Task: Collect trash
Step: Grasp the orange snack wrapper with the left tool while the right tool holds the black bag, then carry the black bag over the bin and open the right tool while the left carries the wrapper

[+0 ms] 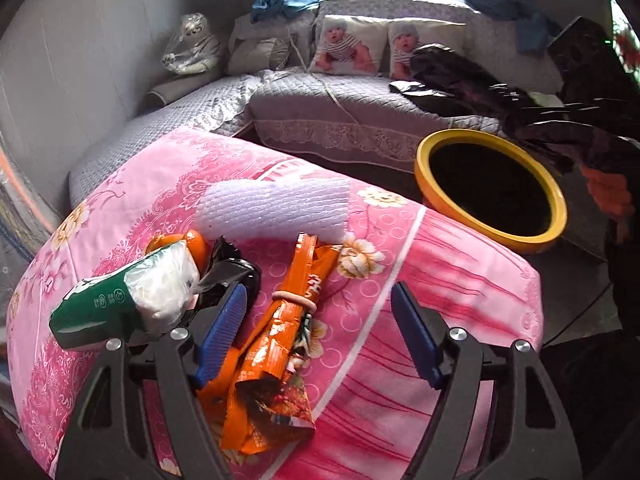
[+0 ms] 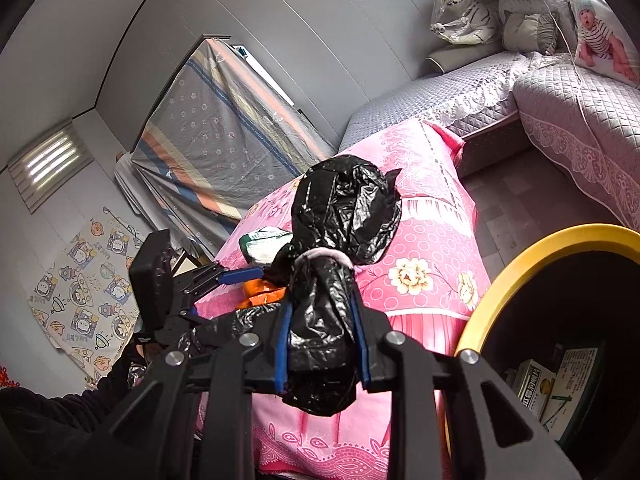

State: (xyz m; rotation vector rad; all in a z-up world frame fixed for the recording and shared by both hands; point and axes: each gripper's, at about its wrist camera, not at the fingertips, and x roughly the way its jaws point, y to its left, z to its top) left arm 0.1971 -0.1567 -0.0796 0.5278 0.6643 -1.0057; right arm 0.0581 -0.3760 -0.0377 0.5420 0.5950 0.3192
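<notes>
While the right gripper point(image 2: 322, 336) is clamping a black bag point(image 2: 344, 208), hiding its contents, the left gripper point(image 1: 320, 320) is straddling an orange wrapper point(image 1: 280, 340), jaws apart, untouching.

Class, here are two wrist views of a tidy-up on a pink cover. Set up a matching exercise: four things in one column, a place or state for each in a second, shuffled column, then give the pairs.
Things:
1. black bag
2. orange wrapper
3. bin
4. foam net

Places or states:
A. yellow rim, standing beside the pink cover
B. clamped in the right claw
C. lying between the fingers of the open left claw
D. white, lying farther back on the cover

Pairs: 1-B, 2-C, 3-A, 4-D
</notes>
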